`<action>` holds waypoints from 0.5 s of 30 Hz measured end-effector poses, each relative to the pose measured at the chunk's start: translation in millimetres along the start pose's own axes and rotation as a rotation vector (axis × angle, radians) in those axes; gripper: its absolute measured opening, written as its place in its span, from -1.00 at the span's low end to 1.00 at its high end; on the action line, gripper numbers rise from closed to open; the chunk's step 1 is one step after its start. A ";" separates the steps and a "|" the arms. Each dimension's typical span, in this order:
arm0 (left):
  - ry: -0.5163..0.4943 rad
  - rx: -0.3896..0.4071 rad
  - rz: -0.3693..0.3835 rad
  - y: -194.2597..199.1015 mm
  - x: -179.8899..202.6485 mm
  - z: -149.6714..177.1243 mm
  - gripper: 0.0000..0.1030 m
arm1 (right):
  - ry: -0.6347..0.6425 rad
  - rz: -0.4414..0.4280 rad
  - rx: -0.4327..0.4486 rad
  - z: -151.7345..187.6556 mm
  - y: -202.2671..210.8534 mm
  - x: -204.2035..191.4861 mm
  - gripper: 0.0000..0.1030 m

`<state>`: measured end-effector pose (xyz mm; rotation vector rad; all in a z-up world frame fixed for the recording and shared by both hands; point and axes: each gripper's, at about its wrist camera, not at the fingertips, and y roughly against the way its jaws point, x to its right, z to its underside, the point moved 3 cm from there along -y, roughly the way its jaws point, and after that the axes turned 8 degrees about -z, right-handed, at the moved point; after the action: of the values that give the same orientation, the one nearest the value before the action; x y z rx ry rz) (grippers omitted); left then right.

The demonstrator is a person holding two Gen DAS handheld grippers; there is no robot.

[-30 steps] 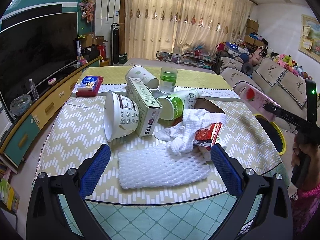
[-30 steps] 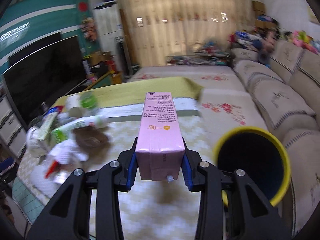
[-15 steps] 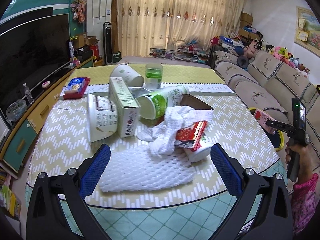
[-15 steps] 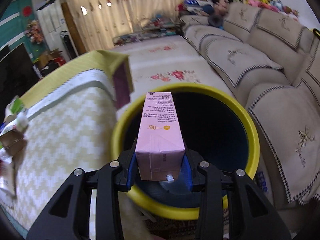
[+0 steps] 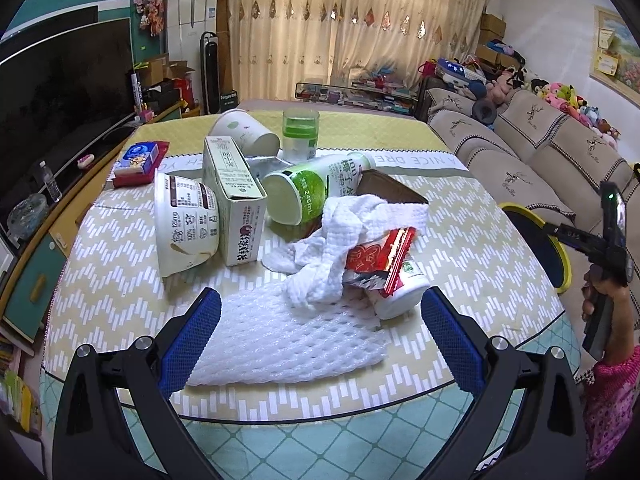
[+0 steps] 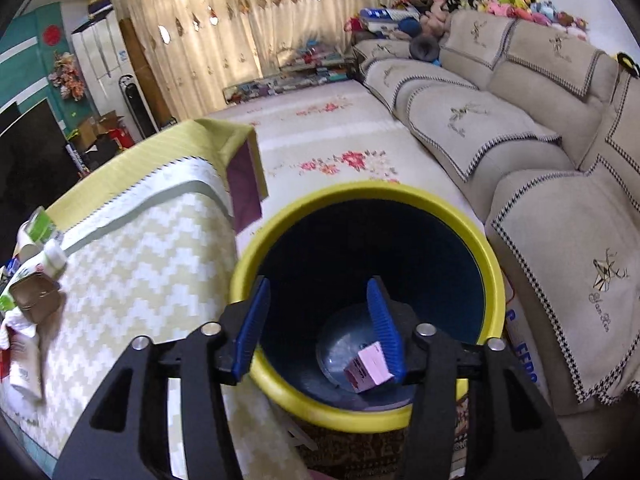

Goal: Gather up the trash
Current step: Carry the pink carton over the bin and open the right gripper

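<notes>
Right claw point(image 6: 320, 320), jaws just opening and empty, over the yellow-rimmed dark bin point(image 6: 276, 236); pink rectangular carton point(image 6: 370, 366) lies inside. Left claw point(image 5: 318, 320) gapes empty.

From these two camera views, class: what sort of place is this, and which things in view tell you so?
Most likely a home living room: a long sofa with cushion covers, a large television on a low cabinet, and drawn curtains behind a cloth-covered table strewn with trash.
</notes>
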<state>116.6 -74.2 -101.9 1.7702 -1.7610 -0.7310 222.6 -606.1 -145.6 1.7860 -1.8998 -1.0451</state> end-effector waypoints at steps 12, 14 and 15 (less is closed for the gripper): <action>-0.052 -0.050 0.087 -40.5 -0.6 -27.1 0.40 | 0.038 -0.036 -0.009 3.5 4.3 -20.2 0.03; -0.051 -0.062 0.099 -45.6 -1.1 -30.6 0.26 | 0.039 -0.039 -0.016 4.3 2.2 -21.6 0.03; -0.053 -0.065 0.105 -48.3 -0.7 -32.8 0.18 | 0.040 -0.040 -0.019 4.8 1.1 -22.0 0.03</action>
<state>174.0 -73.3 -112.6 1.6167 -1.8283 -0.7887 222.0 -583.8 -142.8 1.8283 -1.8313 -1.0294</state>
